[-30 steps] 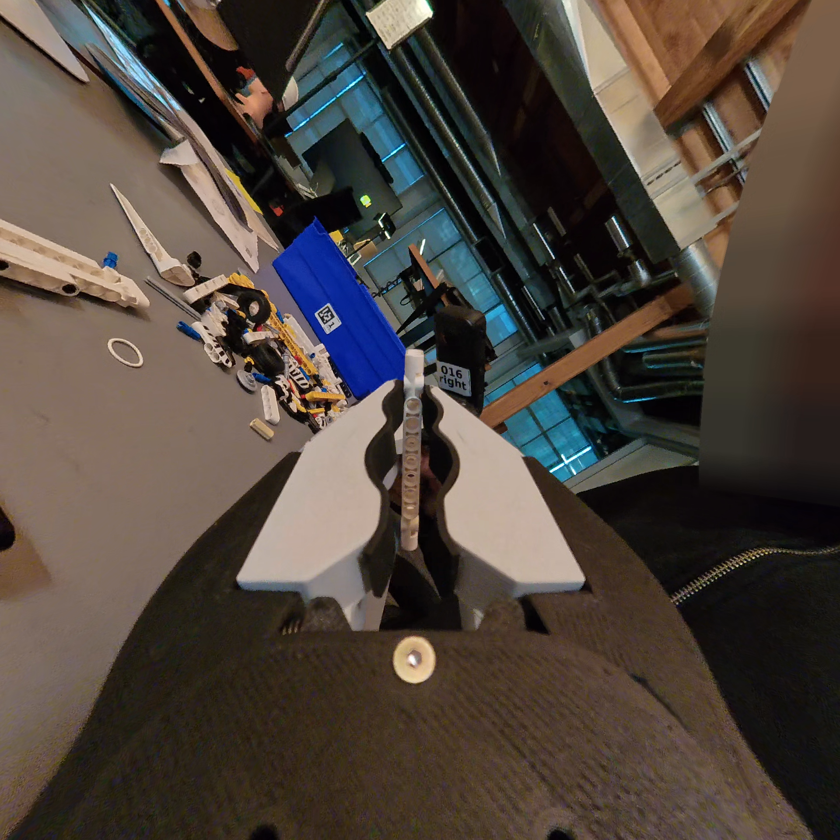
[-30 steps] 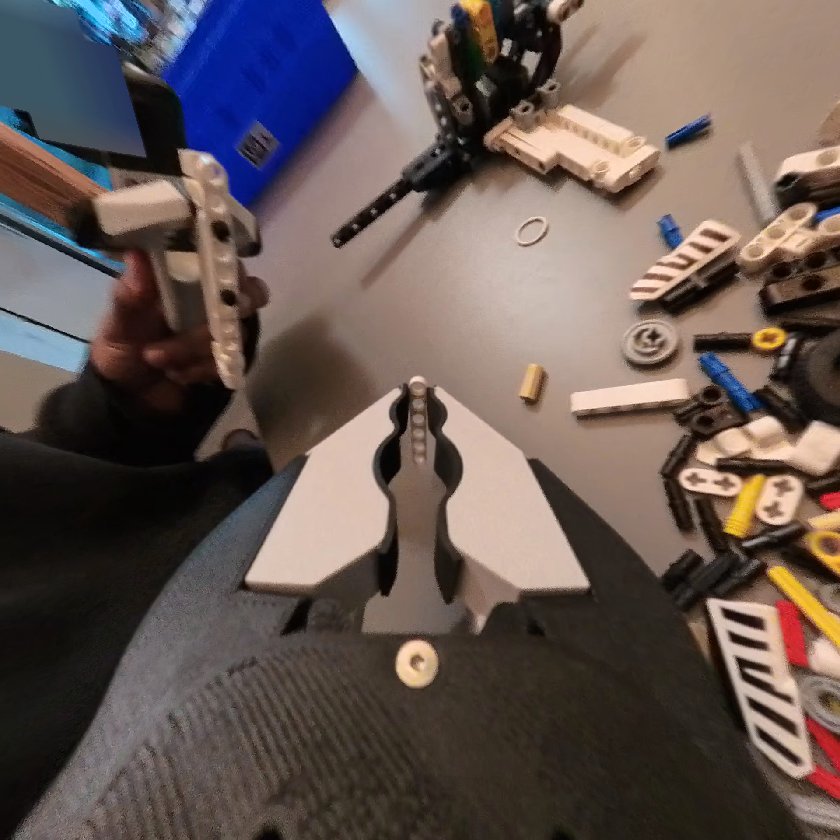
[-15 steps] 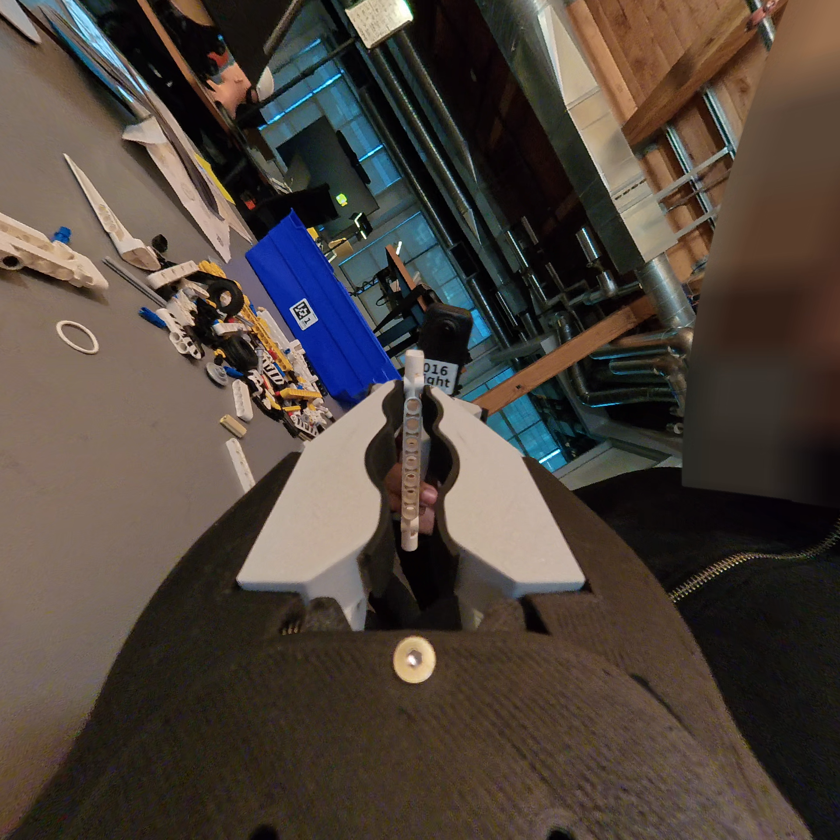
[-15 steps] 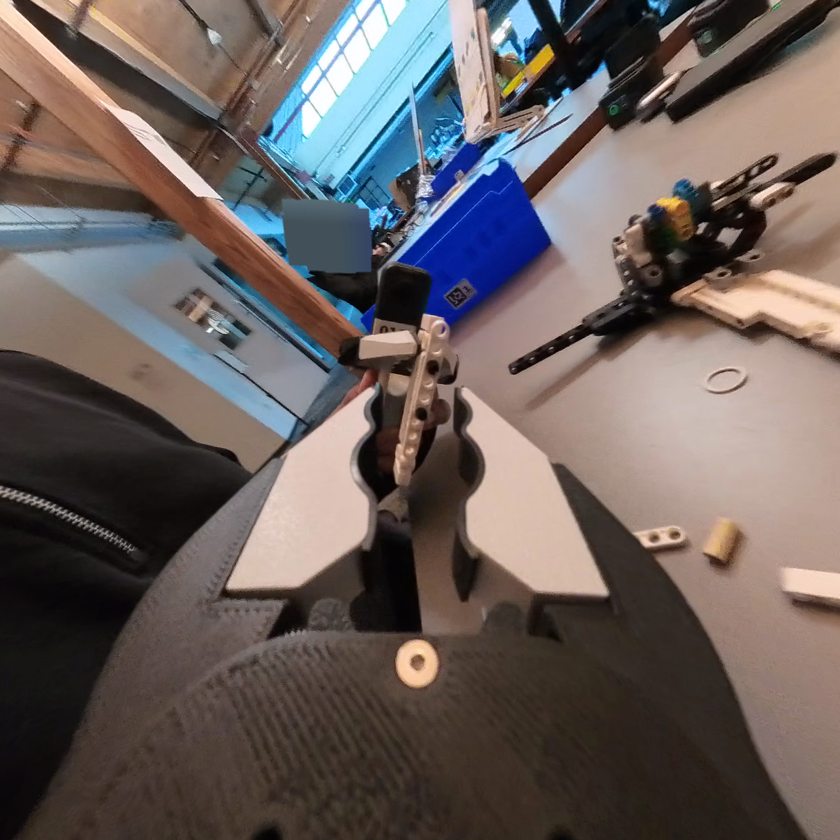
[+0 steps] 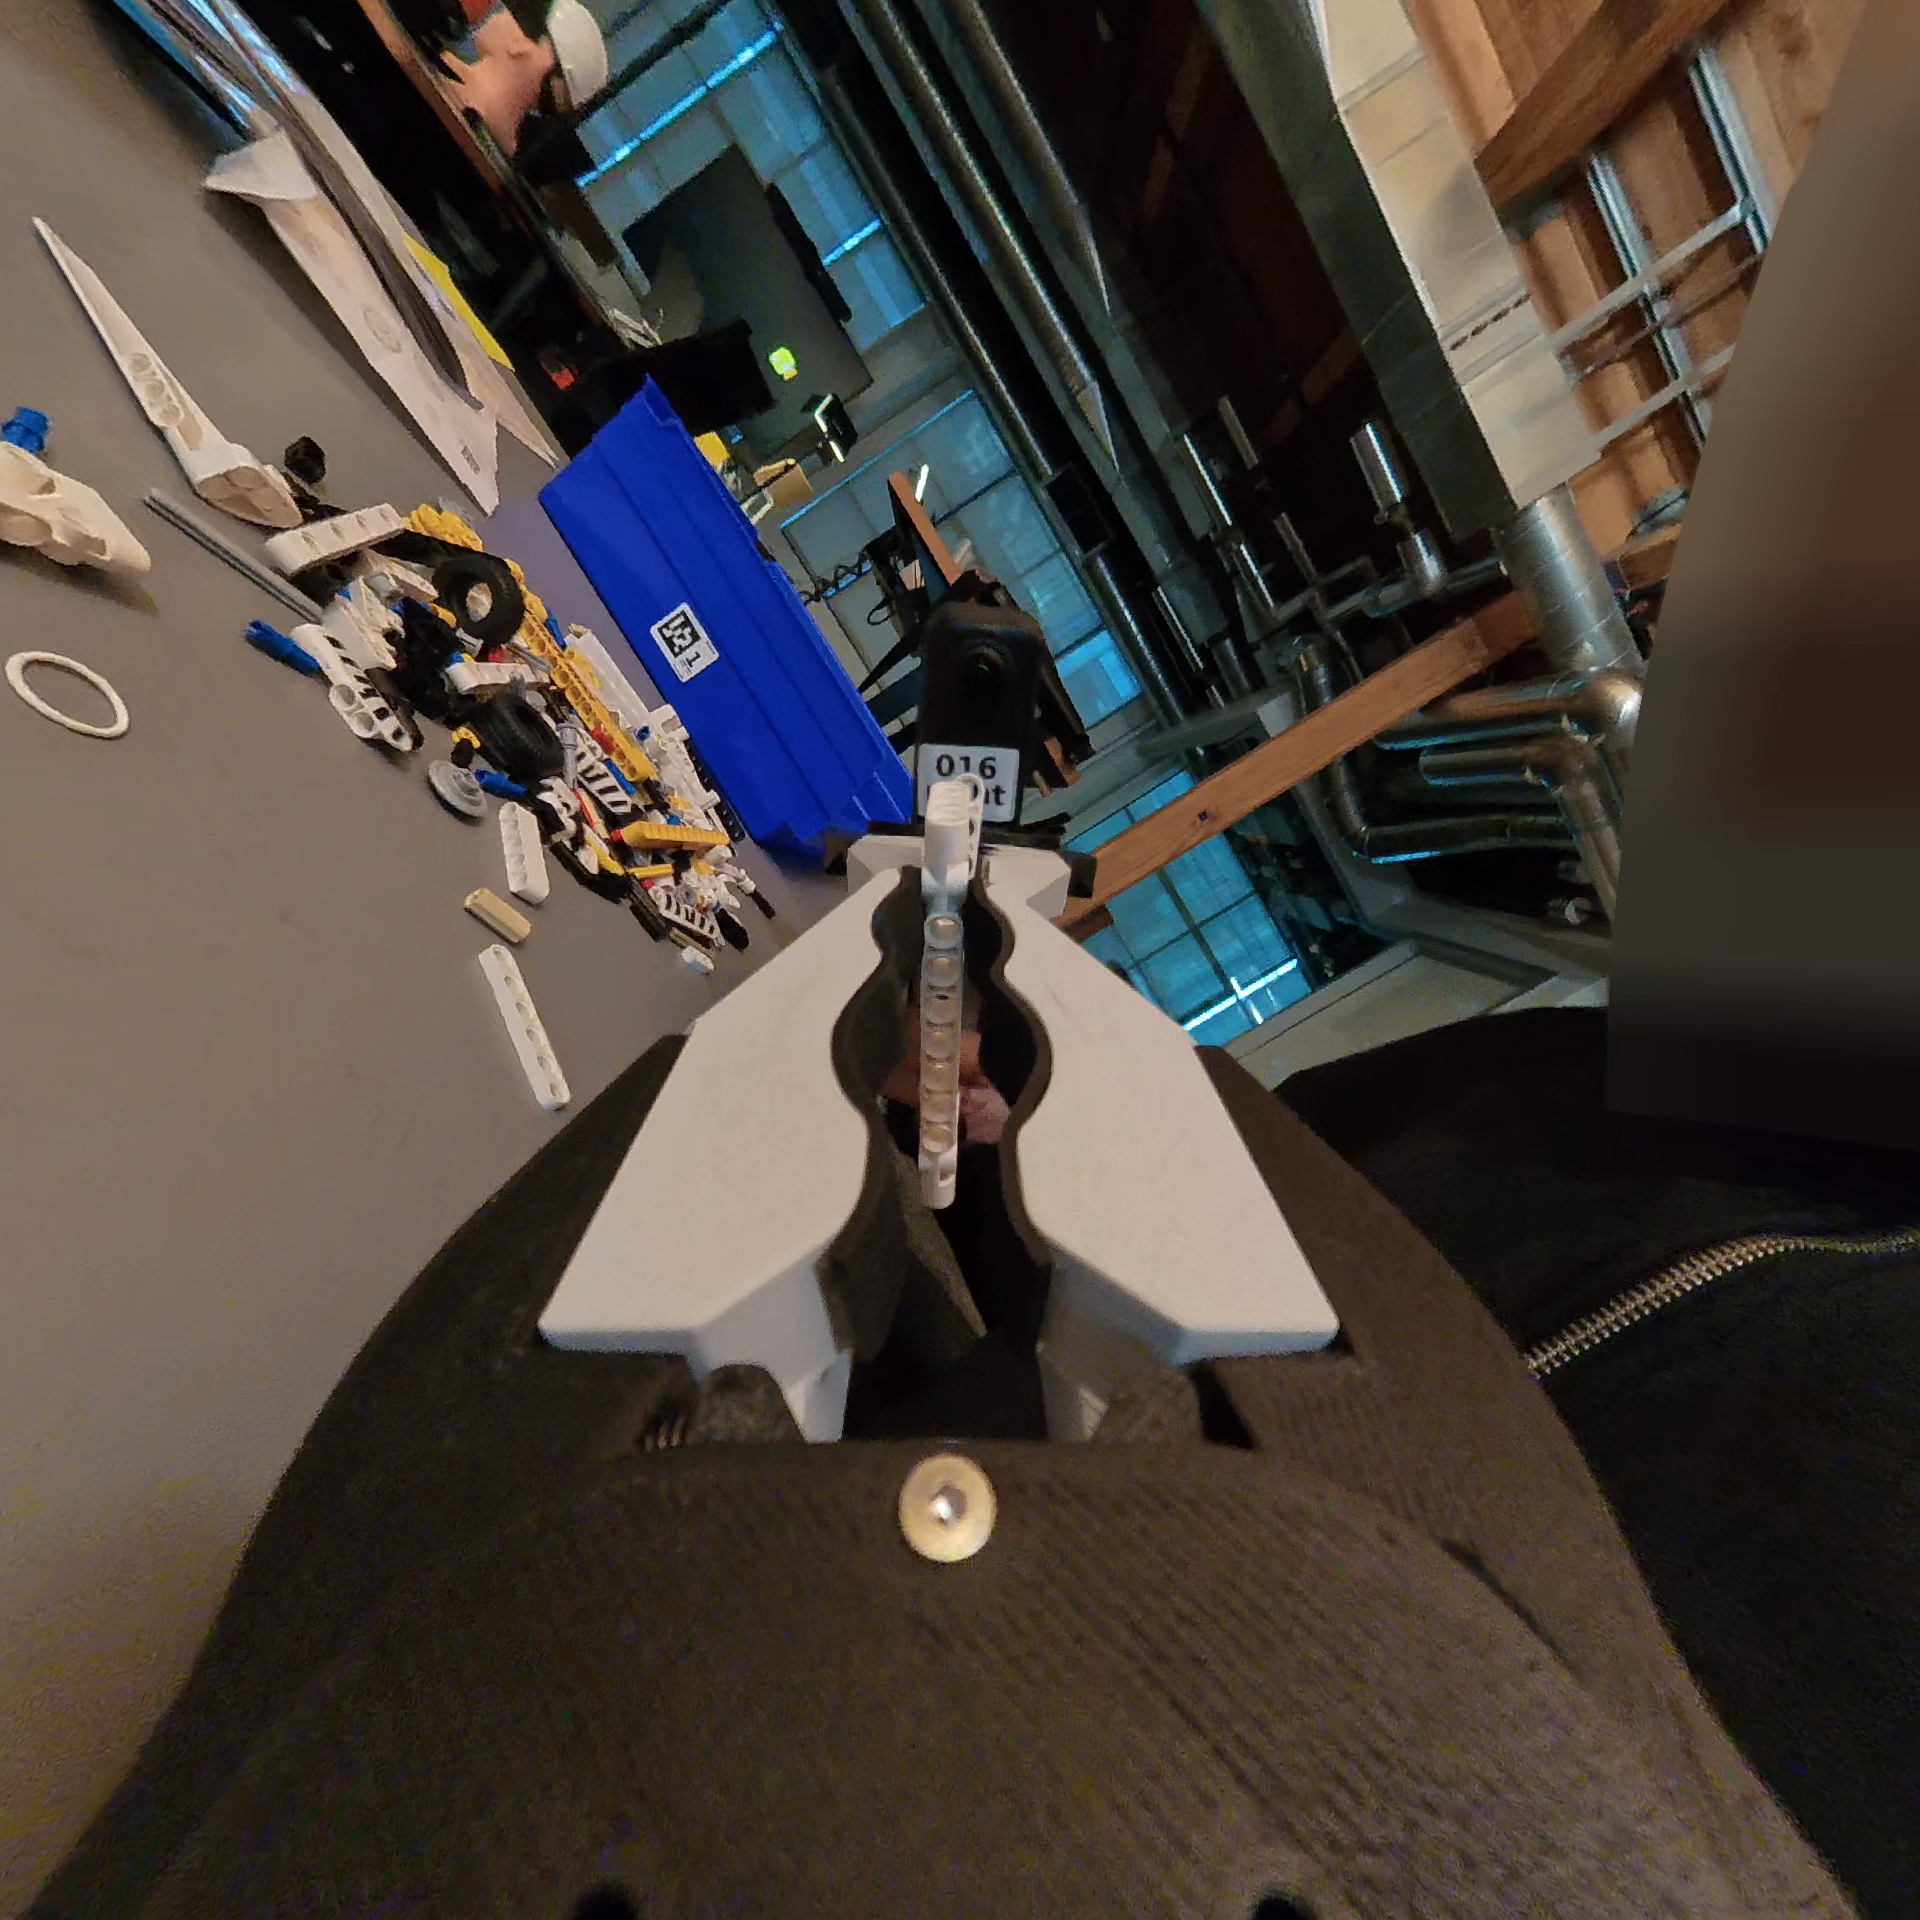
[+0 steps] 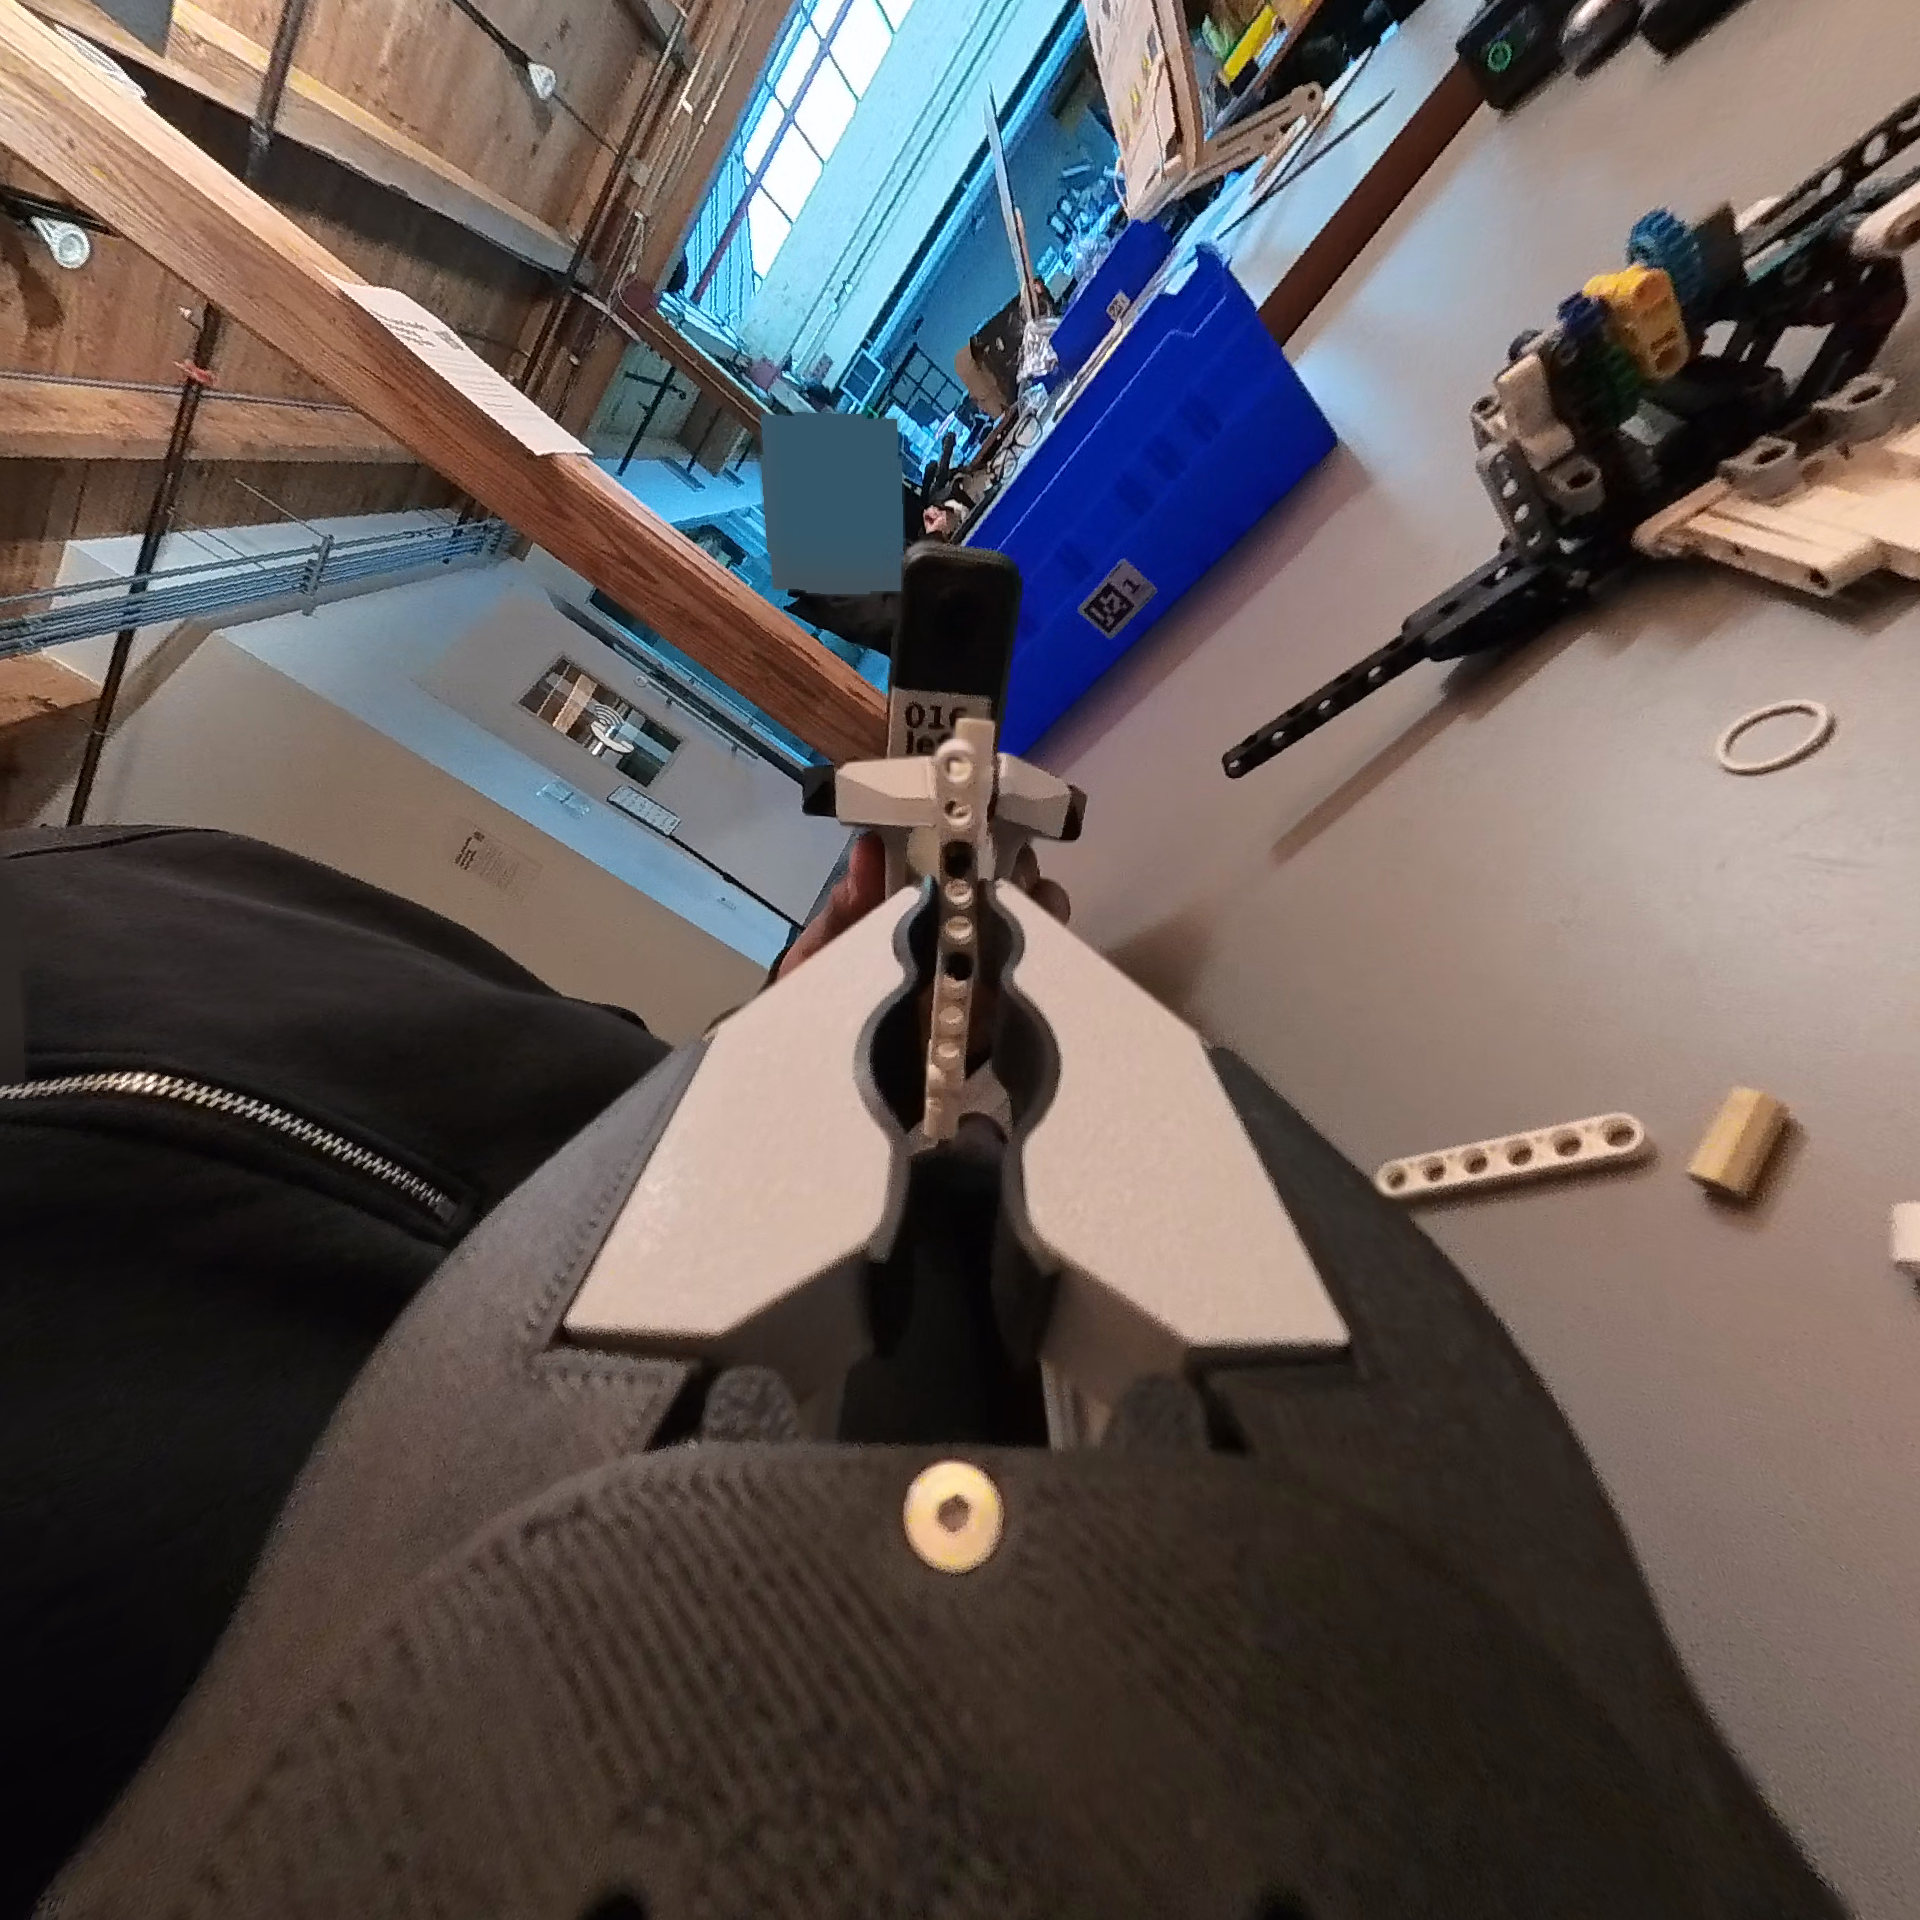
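Grey table carries a blue bin, with a part-built model and loose-parts pile near the bin. White holed beam is up off the table on the near side of the bin, pinched by both the left gripper and right gripper, which meet nose to nose. Looks light, stiff, slick plastic; best gripped on the flat faces mid-length, as the thin edges could twist out.

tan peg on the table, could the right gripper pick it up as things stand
Probably not yet. The right gripper is shut on a white holed beam that the left gripper also clamps. The tan peg itself lies uncovered on the table.
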Demonstrator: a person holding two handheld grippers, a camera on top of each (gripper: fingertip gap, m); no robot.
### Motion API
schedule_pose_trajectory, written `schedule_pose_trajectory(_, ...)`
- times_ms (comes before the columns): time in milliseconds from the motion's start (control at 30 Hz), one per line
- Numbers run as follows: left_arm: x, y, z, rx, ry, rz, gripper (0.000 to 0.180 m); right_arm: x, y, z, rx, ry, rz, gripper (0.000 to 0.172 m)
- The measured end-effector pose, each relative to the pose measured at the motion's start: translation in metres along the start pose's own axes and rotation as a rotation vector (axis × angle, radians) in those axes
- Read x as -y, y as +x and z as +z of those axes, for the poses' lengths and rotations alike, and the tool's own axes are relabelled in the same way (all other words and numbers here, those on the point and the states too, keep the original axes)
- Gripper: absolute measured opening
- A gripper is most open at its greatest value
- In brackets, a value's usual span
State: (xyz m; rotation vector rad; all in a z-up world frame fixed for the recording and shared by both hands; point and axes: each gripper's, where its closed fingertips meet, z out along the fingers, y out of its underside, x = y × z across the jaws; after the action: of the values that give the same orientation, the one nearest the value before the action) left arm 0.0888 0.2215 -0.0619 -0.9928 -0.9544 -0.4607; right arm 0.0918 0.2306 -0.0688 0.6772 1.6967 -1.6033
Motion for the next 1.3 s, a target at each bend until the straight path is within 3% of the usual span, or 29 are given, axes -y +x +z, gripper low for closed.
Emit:
schedule_pose_trajectory(67,-0.005,0.003,0.003,-0.009,-0.041,0.02,0.006,0.001,-0.002,-0.005,0.023,0.012,0.029,0.005)
schedule_pose_trajectory(167,0.004,0.003,0.0,-0.033,0.01,-0.011,0.005,0.014,0.004,-0.016,0.042,0.085,0.076,0.005)
schedule_pose_trajectory(233,0.001,0.001,0.001,-0.038,0.013,-0.039,0.019,0.014,0.007,-0.017,0.031,0.081,0.075,0.005)
schedule_pose_trajectory(267,-0.002,0.002,0.003,-0.04,0.005,-0.032,0.009,0.013,0.008,-0.015,0.017,0.071,0.061,0.005)
schedule_pose_trajectory(367,-0.004,0.002,0.003,-0.021,0.0,0.021,0.005,0.014,0.008,-0.012,0.004,0.067,0.042,0.005)
schedule_pose_trajectory(567,0.002,-0.043,-0.003,0.204,-0.043,0.077,0.005,0.012,0.044,-0.043,-0.256,0.026,-0.047,0.005)
schedule_pose_trajectory(767,0.0,-0.074,0.004,0.369,-0.139,0.132,0.006,0.009,0.043,-0.049,-0.249,0.051,-0.018,0.005)
schedule_pose_trajectory(933,0.015,-0.07,0.002,0.448,-0.103,0.259,0.037,0.01,0.035,-0.045,-0.145,0.115,0.045,0.005)
schedule_pose_trajectory(1067,0.018,-0.044,0.008,0.375,-0.082,0.334,0.038,0.007,0.032,-0.039,-0.117,0.089,0.031,0.005)
schedule_pose_trajectory(1200,0.001,-0.024,0.022,0.191,-0.132,0.228,0.032,0.005,0.027,-0.029,-0.111,0.045,-0.013,0.005)
schedule_pose_trajectory(1300,-0.006,-0.02,0.027,0.137,-0.137,0.193,0.015,0.004,0.024,-0.023,-0.121,0.026,-0.052,0.005)
